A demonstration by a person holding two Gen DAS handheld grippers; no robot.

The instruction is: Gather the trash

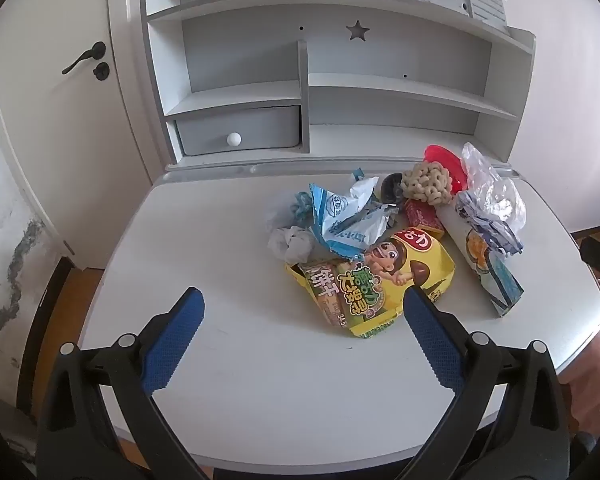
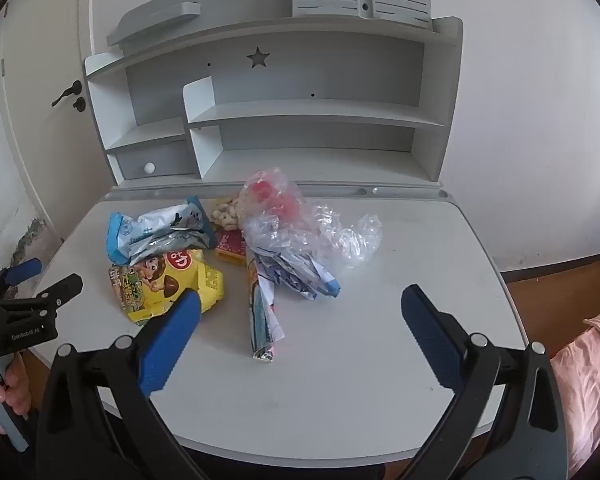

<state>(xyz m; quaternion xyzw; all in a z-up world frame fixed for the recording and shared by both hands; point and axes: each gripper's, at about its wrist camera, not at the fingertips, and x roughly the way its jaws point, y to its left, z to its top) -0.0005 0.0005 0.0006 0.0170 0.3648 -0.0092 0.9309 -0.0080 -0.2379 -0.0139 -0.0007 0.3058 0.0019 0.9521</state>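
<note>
Hand-held gripper, left (image 1: 302,300), is held wide over the tabletop (image 1: 260,380).
Yellow snack bag (image 1: 384,280) is seen just ahead, between its fingertips.

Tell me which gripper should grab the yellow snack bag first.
Left. The left gripper hangs open with the yellow snack bag right between its fingertips; the right gripper faces bare desk.

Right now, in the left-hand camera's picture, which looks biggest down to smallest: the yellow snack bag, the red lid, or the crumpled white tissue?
1. Yellow snack bag, clearly the largest.
2. and 3. Red lid and crumpled white tissue look much alike. The lid lies farther back and is partly hidden, so I won't rank them.
</note>
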